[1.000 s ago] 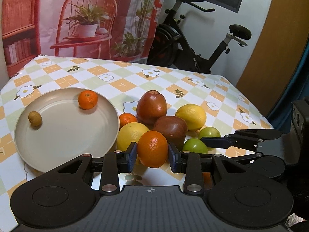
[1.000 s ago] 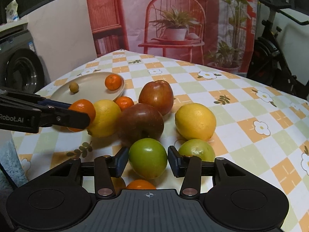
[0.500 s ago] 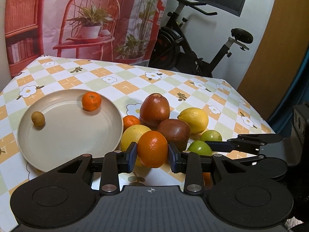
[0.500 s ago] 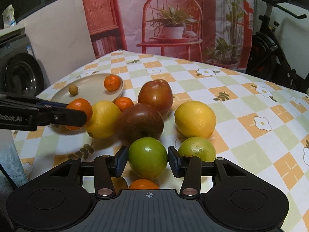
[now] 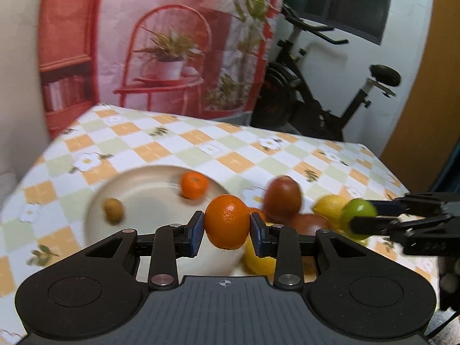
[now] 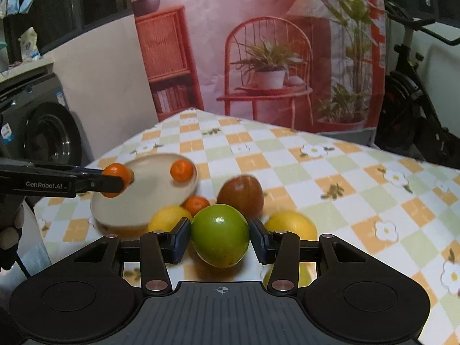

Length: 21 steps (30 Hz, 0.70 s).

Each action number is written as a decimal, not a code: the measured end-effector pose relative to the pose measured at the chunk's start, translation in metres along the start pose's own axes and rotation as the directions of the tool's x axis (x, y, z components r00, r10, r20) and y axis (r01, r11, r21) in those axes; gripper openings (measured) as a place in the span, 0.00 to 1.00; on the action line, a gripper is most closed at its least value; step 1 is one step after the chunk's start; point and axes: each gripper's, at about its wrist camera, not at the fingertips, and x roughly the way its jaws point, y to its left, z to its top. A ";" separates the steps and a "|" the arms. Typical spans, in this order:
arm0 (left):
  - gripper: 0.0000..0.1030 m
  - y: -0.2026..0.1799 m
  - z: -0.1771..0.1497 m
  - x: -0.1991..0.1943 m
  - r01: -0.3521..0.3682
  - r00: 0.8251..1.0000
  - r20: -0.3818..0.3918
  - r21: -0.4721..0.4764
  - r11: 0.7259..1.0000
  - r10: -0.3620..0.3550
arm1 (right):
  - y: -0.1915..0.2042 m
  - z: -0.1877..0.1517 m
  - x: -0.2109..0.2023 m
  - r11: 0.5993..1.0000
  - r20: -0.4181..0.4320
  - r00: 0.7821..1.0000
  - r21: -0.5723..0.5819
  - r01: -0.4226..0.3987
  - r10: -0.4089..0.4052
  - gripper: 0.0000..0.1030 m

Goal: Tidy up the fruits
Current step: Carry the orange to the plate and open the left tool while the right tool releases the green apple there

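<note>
My left gripper (image 5: 227, 227) is shut on an orange (image 5: 227, 222) and holds it in the air above the near rim of the beige plate (image 5: 143, 192). The plate holds a small mandarin (image 5: 194, 185) and a small brown fruit (image 5: 113, 214). My right gripper (image 6: 220, 235) is shut on a green apple (image 6: 220, 235), lifted above the fruit pile. On the cloth lie two dark red apples (image 6: 240, 191), a lemon (image 6: 290, 225), a yellow fruit (image 6: 166, 218) and a mandarin (image 6: 197, 204). The left gripper also shows in the right wrist view (image 6: 115, 179).
The table carries a checked floral cloth (image 6: 316, 172). An exercise bike (image 5: 330, 97) stands behind its far right corner, a washing machine (image 6: 43, 132) to the left. The table's right edge (image 5: 396, 172) is near the pile.
Both grippers have risen off the table with their fruit. The left one has carried the orange up and left toward the plate; the right one has lifted the green apple.
</note>
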 end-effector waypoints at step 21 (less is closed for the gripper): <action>0.35 0.044 0.014 -0.006 -0.089 0.996 -0.008 -0.023 0.996 0.089 | 0.023 0.036 0.044 0.998 -0.010 0.999 -0.044 -0.048 0.048 0.40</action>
